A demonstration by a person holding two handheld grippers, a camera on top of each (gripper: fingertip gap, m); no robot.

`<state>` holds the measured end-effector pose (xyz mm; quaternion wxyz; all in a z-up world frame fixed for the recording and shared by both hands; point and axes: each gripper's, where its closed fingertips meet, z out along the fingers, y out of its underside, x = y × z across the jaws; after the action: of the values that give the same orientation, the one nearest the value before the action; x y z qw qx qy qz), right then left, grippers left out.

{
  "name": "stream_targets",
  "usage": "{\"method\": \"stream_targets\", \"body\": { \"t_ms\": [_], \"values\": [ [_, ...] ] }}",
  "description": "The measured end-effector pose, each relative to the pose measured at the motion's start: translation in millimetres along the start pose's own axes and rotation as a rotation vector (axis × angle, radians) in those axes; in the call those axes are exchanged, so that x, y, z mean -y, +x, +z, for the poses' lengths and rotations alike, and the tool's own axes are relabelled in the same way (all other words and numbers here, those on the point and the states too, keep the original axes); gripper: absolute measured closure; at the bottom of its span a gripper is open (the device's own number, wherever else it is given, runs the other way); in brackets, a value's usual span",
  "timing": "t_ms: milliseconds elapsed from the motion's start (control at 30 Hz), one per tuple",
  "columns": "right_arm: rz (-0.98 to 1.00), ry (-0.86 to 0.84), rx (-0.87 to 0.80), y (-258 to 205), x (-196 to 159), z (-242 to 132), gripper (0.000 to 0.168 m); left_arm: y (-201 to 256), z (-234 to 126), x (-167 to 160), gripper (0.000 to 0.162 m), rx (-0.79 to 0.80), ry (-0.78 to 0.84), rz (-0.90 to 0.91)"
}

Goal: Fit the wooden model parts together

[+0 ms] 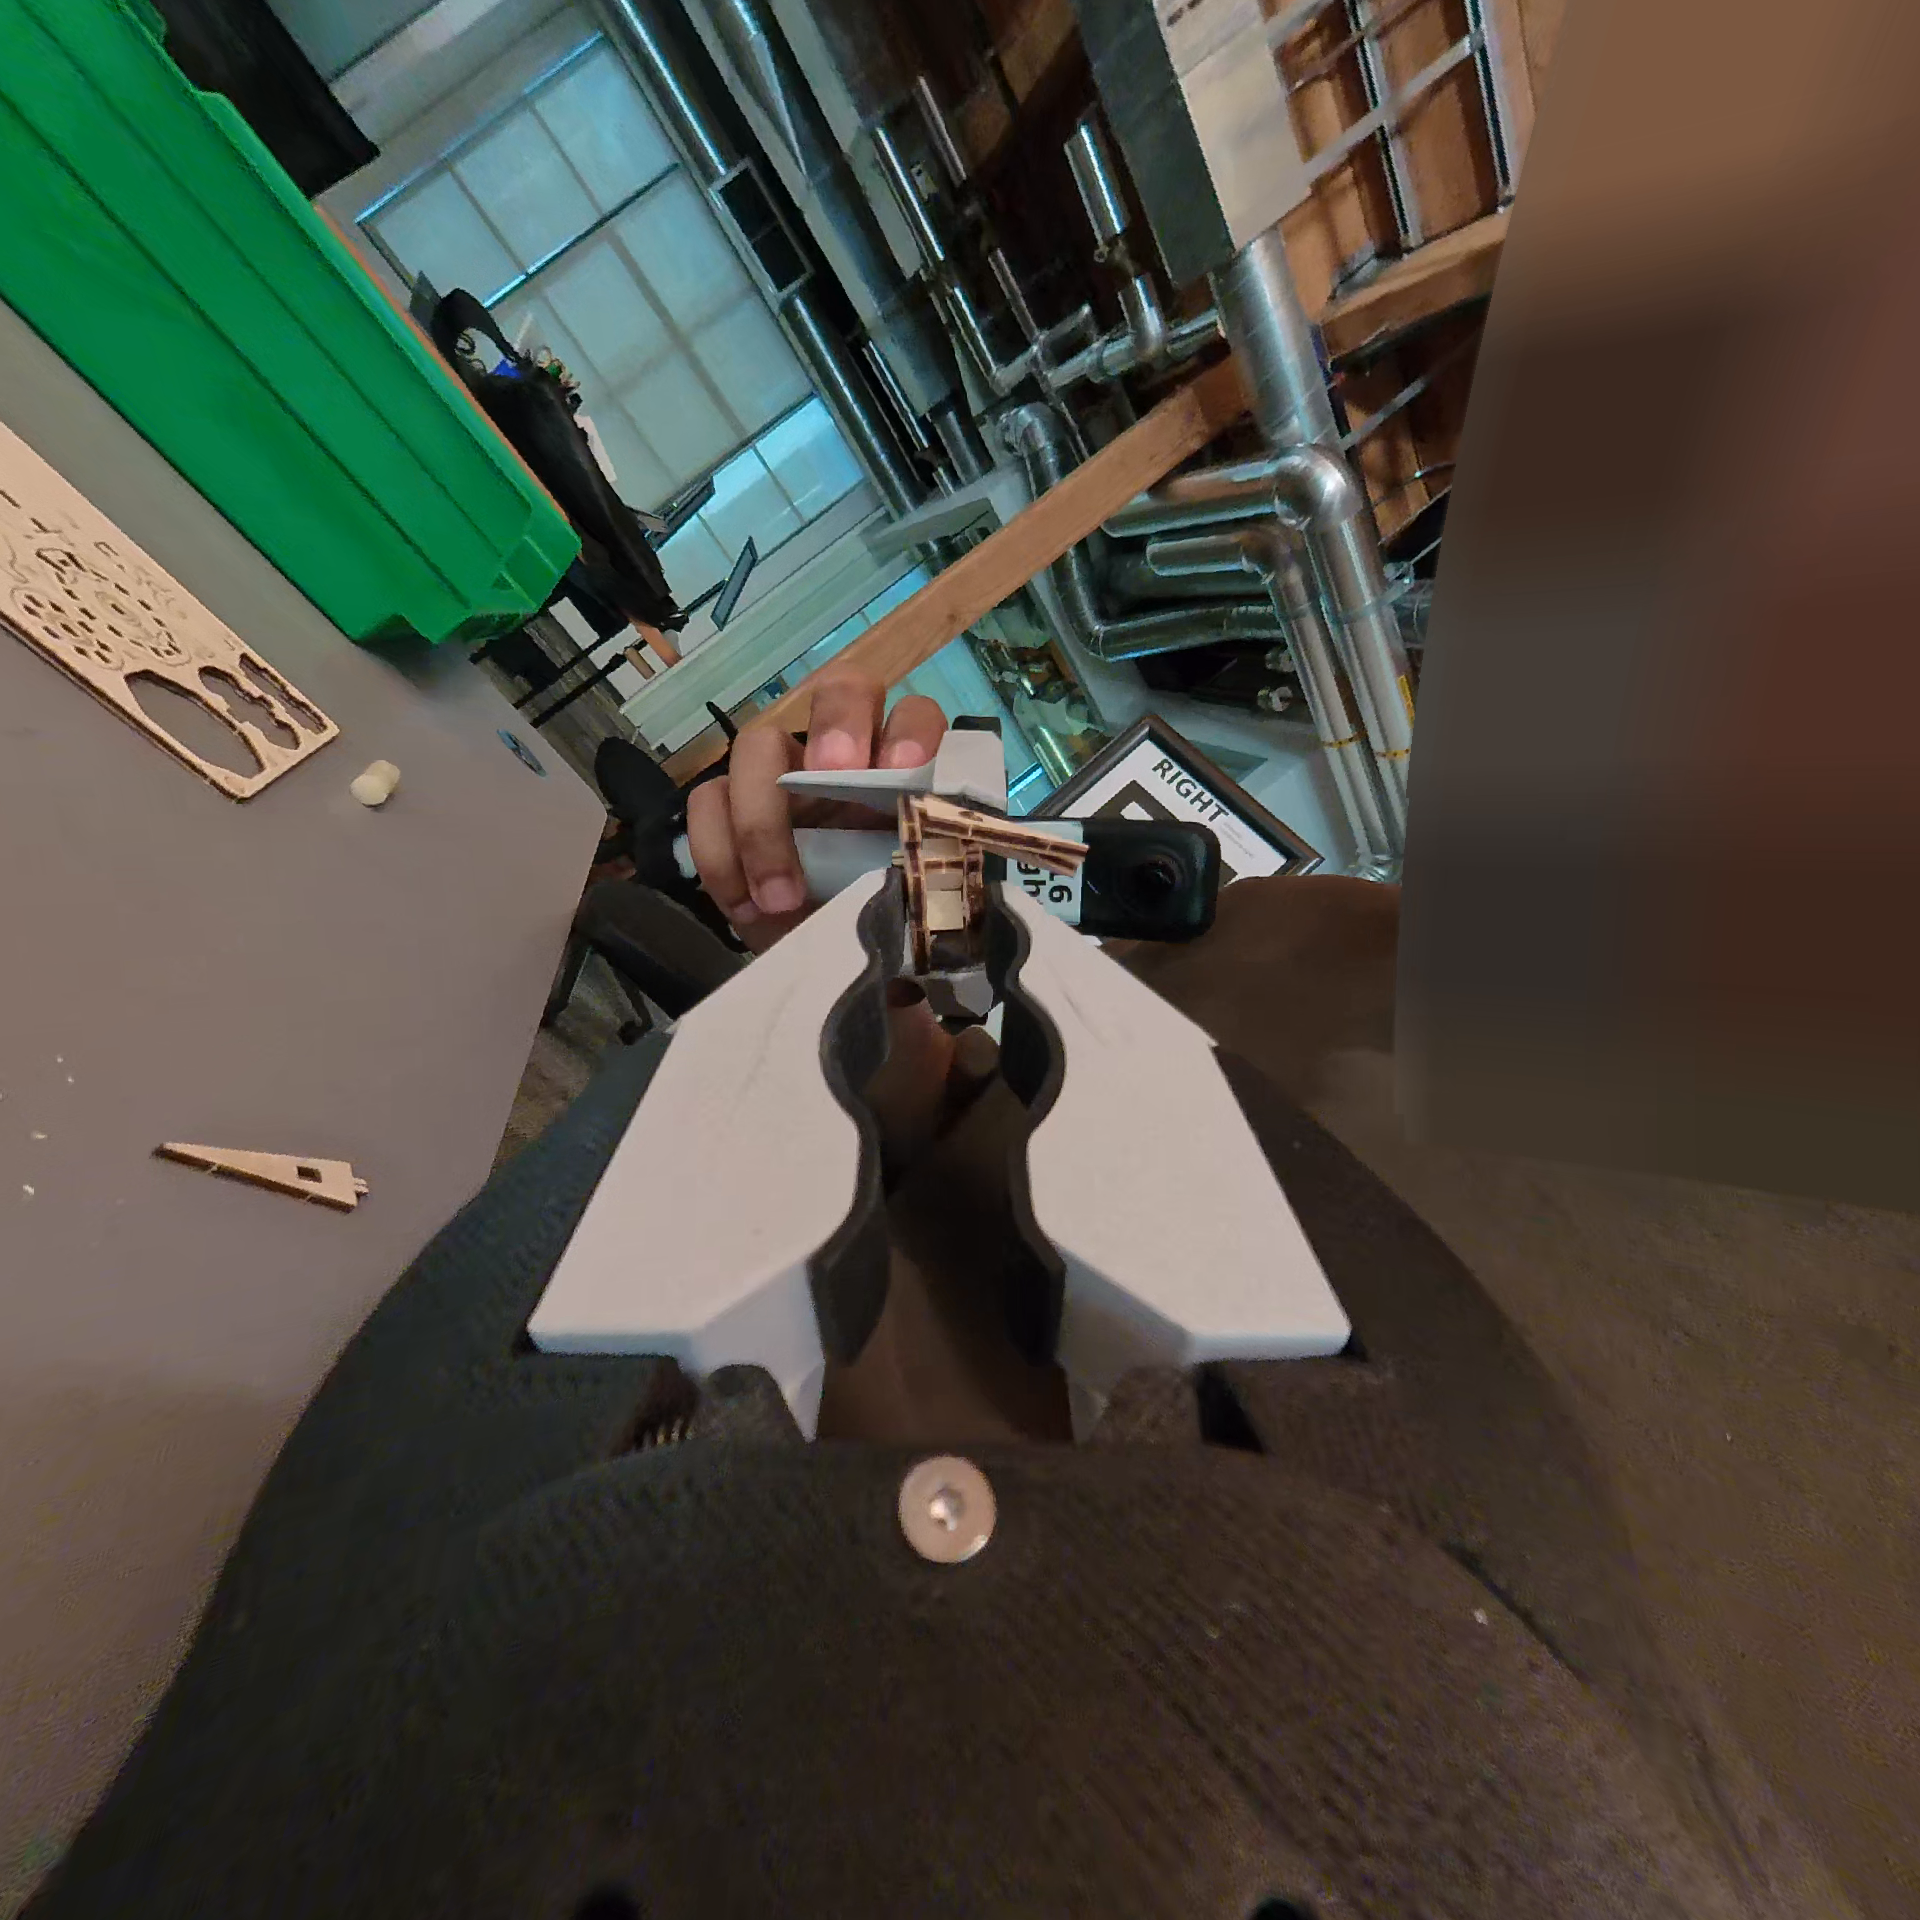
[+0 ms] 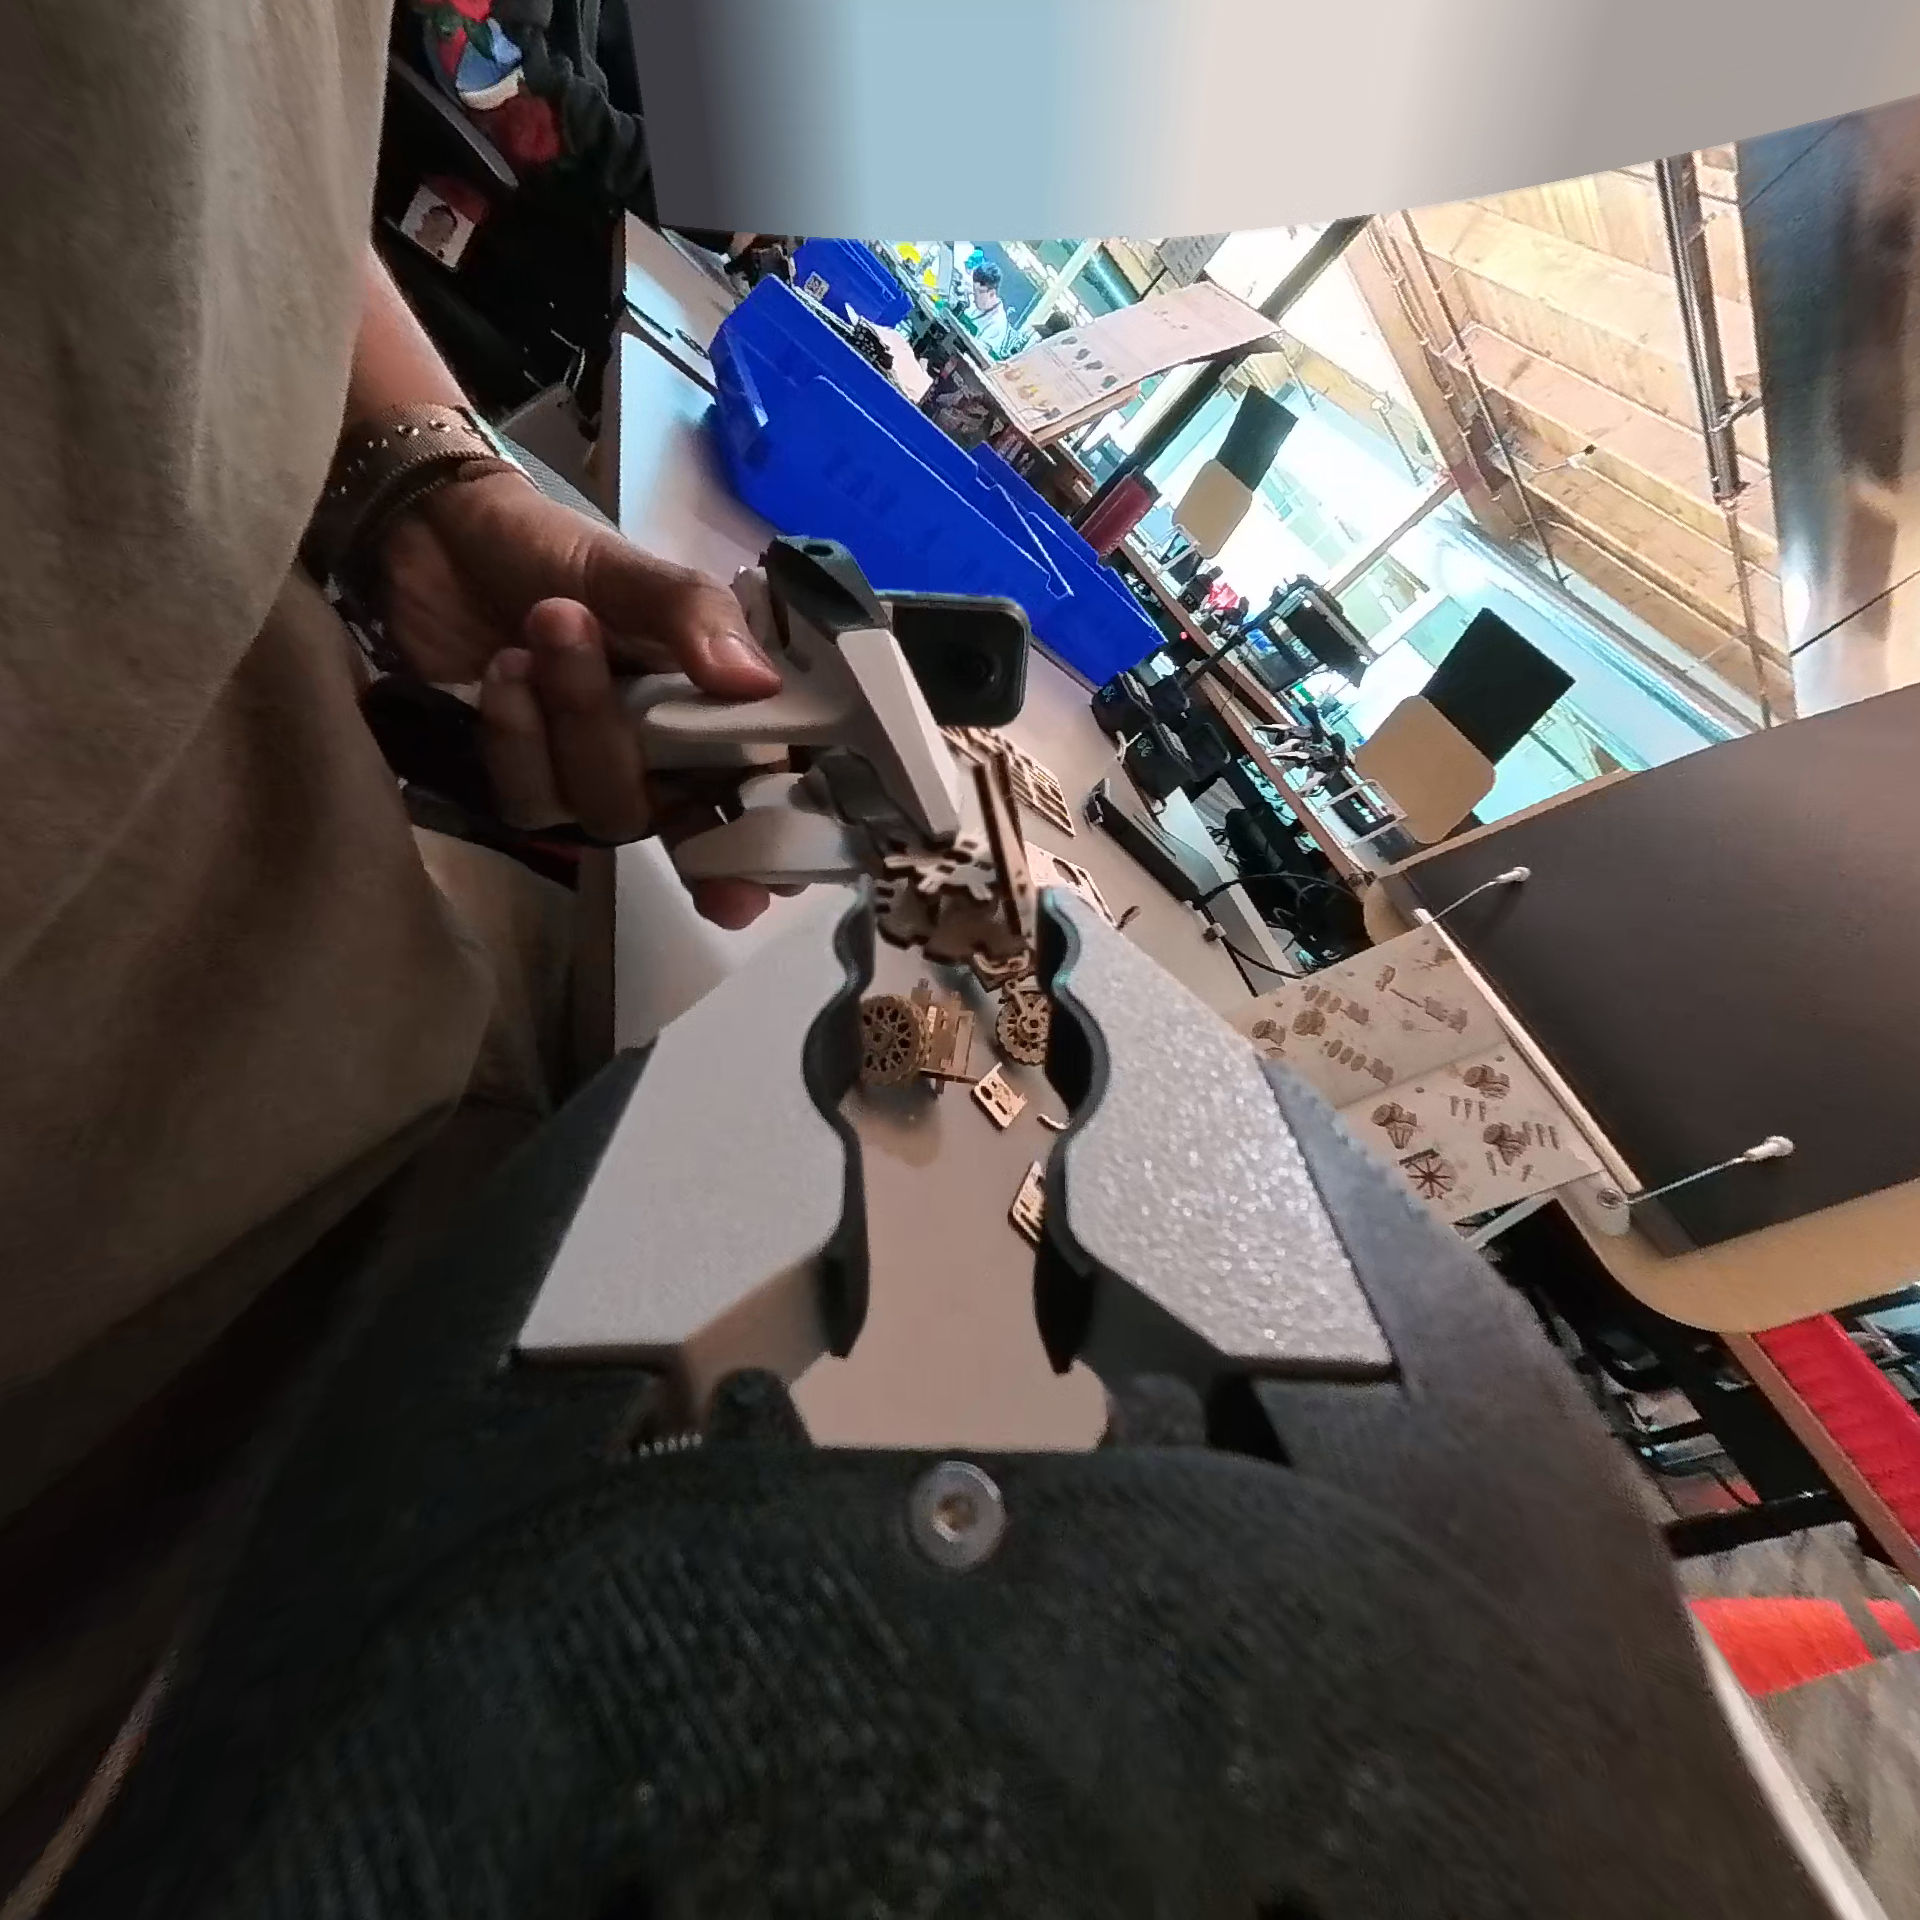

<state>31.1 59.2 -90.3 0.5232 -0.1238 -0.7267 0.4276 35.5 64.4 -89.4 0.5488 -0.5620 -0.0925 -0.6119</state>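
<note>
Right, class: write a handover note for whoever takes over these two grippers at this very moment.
Left gripper: shut on the wooden assembly, held in the air.
Right gripper: shut on the same assembly from the opposite side.
On the table: gear wheels, small flat pieces, a wedge piece, the punched-out sheet.
Done: several parts already joined.
Left: fit the loose parts. Which joint is being worked cannot be told.

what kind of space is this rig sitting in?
Probably a workshop or lab in an industrial building: bare metal ducts and timber beams overhead, rows of cluttered workbenches, plastic bins on the table.
</note>
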Motion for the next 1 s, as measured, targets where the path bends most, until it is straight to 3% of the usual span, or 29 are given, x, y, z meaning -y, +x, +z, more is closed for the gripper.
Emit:
{"method": "stream_targets", "body": {
  "t_ms": [100,267,500,667,767,1000],
  "values": [
    [0.0,-0.015,-0.008,1.7,-2.8,-0.1,0.148,-3.4,-0.2,-1.4,0.149,0.012,-0.003,-0.015],
    [0.144,-0.004,0.052,2.5,-6.2,-2.6,0.149,-5.6,0.8,-6.9,0.146,0.042,-0.077,0.049],
    [0.446,0.019,0.257,-13.0,-11.9,-5.2,0.148,-8.3,-2.7,-11.5,0.107,0.104,-0.222,0.251],
    [0.764,0.122,0.43,-15.1,-0.9,-13.1,0.149,-5.6,-1.0,-28.3,0.113,0.146,-0.339,0.525],
    [0.879,0.135,0.503,-17.6,-0.5,-16.2,0.149,-3.9,0.7,-33.2,0.128,0.148,-0.356,0.589],
    [0.896,0.068,0.532,-29.2,-8.6,-10.8,0.149,-4.4,0.1,-32.8,0.136,0.15,-0.35,0.595]
  ]
}}
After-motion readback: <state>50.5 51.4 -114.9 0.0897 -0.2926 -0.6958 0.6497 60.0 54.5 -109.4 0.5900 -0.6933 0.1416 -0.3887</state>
